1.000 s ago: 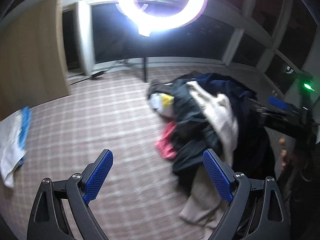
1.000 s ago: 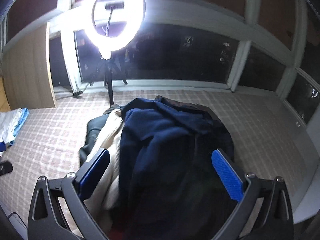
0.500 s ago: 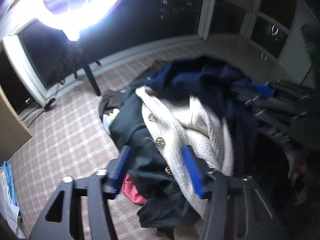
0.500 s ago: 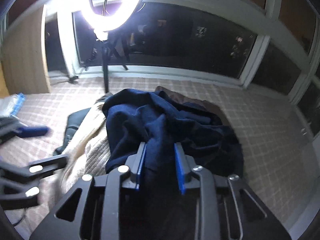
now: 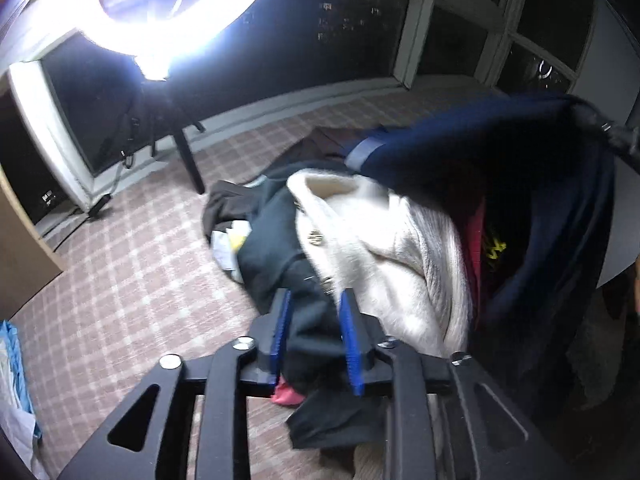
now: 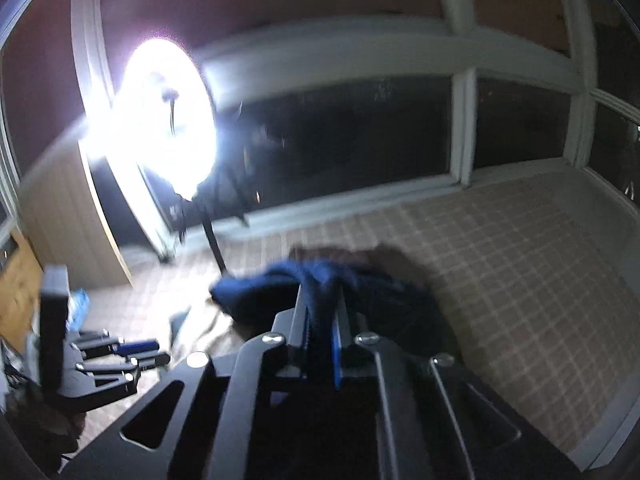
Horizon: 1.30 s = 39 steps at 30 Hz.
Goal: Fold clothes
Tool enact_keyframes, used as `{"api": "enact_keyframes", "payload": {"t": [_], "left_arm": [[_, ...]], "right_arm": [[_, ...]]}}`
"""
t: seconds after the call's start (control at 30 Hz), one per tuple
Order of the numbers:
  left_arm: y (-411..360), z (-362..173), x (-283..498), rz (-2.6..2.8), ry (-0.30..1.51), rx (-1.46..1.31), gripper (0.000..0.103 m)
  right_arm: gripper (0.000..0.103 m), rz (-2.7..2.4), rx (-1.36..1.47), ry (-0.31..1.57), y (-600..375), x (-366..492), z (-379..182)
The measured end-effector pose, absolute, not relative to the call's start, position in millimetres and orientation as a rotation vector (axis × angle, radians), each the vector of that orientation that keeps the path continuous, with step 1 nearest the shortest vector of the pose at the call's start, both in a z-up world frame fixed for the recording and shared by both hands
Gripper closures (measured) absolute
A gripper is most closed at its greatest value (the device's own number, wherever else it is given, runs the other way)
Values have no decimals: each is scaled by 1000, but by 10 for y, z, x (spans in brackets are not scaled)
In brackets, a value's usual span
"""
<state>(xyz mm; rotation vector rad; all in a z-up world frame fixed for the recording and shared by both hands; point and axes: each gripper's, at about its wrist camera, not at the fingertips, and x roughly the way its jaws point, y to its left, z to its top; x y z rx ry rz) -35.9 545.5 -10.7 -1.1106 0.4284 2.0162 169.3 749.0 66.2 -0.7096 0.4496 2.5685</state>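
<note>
Left wrist view: the left gripper (image 5: 314, 332) has its blue pads drawn close together with a fold of the dark green-black garment (image 5: 280, 240) pinched between them; the pads are not fully met, the cloth filling the narrow gap; just beside the right pad lies the cream knitted cardigan (image 5: 384, 256), its buttons showing, draped over the heap of clothes; the heap sits on the checked mat (image 5: 132, 264), toward its far right part; a navy garment (image 5: 460, 148) is lifted off the top of the heap and stretched up to the right edge of the view, where the tip of the other tool meets it; a pink piece (image 5: 286, 394) pokes out under the left gripper; a ring light (image 5: 176, 12) on a stand glares by the dark windows; a pale blue-and-white cloth (image 5: 12, 380) lies at the mat's near left edge.

Right wrist view, blurred: the right gripper (image 6: 320, 320) is nearly closed, its fingers clamped on a bunch of the navy garment (image 6: 320, 284), which hangs raised above the checked mat (image 6: 520, 264); the left gripper (image 6: 132, 350) shows low at the left edge.
</note>
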Motion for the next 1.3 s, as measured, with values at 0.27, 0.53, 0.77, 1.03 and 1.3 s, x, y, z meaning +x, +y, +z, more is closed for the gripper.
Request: {"api": "enact_keyframes", "payload": {"t": [0.27, 0.53, 0.77, 1.03, 1.3], "left_arm": [[4640, 467, -494, 2144, 356, -1001, 73], [3354, 806, -674, 2315, 250, -953, 68], [1997, 889, -751, 2465, 170, -975, 66], [539, 791, -840, 2592, 124, -1060, 59], [273, -4, -957, 2396, 159, -1315, 59]], "right_arm": [[99, 2717, -481, 355, 7085, 1935, 1686], [99, 2933, -444, 237, 5988, 1314, 2367], [99, 3263, -491, 181, 4398, 411, 2807], [75, 3345, -1237, 178, 2654, -953, 1933], [50, 2903, -1743, 337, 2890, -1029, -159]]}}
